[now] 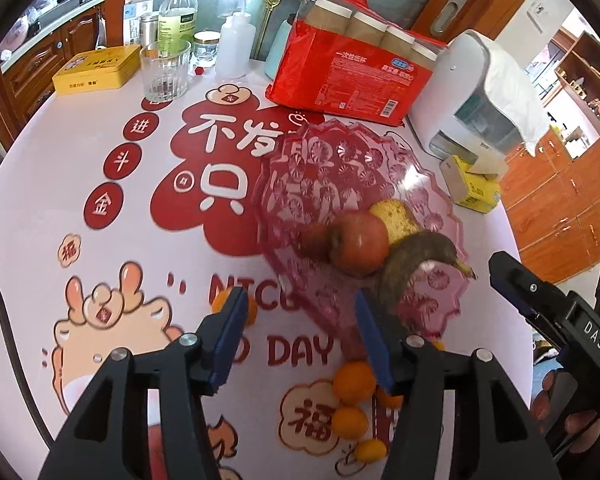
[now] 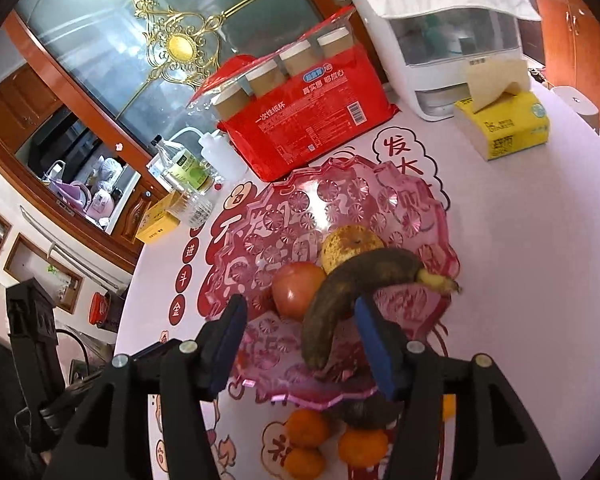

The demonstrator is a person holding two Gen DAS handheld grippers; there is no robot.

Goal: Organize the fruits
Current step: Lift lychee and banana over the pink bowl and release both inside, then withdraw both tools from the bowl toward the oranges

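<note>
Right now your left gripper [image 1: 300,336] stands partly open with nothing between its blue pads, poised over the near rim of the pink fruit dish [image 1: 340,168]. Your right gripper [image 2: 300,344] is likewise partly open and empty, with the browned banana [image 2: 352,292] lying just ahead of its pads but not pinched.

Already in the dish are that banana, a red apple [image 2: 296,288] and a yellow pear [image 2: 350,246], all crowded toward the near side. The small oranges [image 2: 306,428] are on the printed tablecloth [image 1: 120,240] just in front of the dish; one more [image 1: 252,308] sits off to the left, behind your left pad.

Watch the dish: it looks light, and a finger catching its scalloped rim could tip or slide it and spill the fruit. The oranges are round and clustered, so nudging one may send its neighbours rolling toward the table edge. The banana looks overripe; squeeze it and it will likely bruise or split.
</note>
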